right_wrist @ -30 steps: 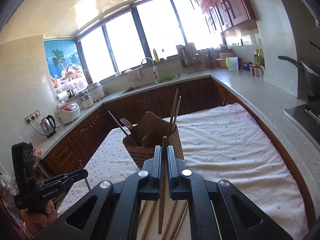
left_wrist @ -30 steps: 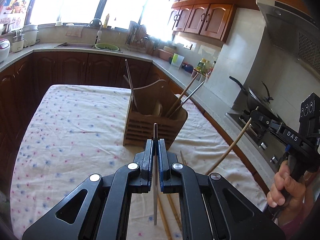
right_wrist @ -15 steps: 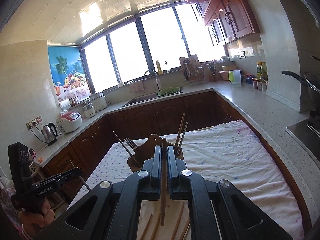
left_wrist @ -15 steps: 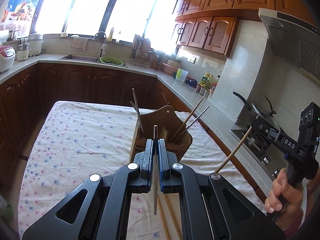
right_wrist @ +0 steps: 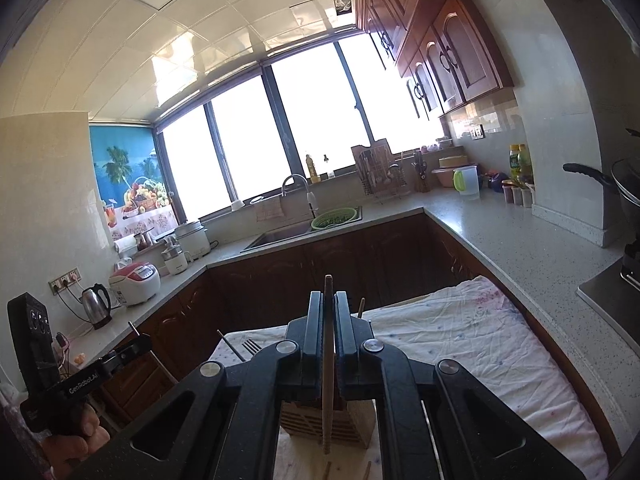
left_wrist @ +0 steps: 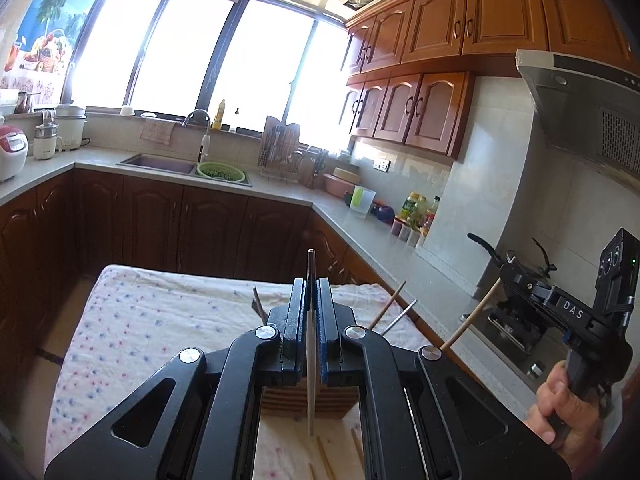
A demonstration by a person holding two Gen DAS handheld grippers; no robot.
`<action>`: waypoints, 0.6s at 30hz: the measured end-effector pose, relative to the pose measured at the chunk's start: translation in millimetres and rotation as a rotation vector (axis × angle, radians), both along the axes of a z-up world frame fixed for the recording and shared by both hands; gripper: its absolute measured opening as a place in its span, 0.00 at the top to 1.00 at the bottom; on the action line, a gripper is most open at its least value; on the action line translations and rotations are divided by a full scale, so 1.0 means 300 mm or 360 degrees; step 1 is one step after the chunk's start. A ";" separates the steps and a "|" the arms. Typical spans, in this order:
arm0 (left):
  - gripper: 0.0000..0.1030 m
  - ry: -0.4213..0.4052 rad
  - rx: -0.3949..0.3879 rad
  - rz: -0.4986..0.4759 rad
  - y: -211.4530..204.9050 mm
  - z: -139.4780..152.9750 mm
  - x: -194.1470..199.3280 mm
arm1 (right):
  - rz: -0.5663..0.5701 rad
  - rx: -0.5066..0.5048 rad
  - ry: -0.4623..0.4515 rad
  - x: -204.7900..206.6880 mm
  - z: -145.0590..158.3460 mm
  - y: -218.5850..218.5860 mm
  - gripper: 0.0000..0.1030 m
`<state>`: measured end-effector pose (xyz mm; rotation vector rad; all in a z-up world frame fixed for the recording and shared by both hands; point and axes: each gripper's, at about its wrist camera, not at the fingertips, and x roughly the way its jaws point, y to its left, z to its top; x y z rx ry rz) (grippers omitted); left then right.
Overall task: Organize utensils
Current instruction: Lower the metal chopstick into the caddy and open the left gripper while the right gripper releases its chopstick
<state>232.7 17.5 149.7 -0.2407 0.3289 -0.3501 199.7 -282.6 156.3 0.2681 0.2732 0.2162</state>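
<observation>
my left gripper (left_wrist: pixel 311 316) is clamped on a thin metal chopstick (left_wrist: pixel 310 360), my right gripper (right_wrist: pixel 329 328) on a wooden chopstick (right_wrist: pixel 328 360), both pinched near the upper third. the holder (right_wrist: pixel 320 420) sits just below on the table (right_wrist: pixel 480 360). the sticks look light and stiff; the metal one looks likely to slip.

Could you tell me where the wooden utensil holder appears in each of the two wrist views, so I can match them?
Left wrist view: the wooden utensil holder sits at bottom centre, mostly hidden behind the left hand-held gripper.
Right wrist view: the holder is at bottom centre, seen between the arms of the right hand-held gripper.
Shared landmark: the green colander by the sink.
</observation>
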 end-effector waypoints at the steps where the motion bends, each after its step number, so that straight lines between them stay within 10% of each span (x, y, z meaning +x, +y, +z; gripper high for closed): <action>1: 0.96 -0.0024 -0.0002 0.0011 -0.001 0.016 0.014 | -0.0003 0.0005 -0.0013 0.013 0.012 0.001 0.95; 7: 0.96 -0.0152 -0.0022 0.0094 -0.010 0.043 0.107 | -0.0070 0.0005 -0.0111 0.091 0.044 0.012 0.95; 18: 0.96 -0.0009 -0.0062 0.0185 0.007 -0.201 0.225 | -0.0096 -0.0023 0.0025 0.210 -0.139 0.030 0.95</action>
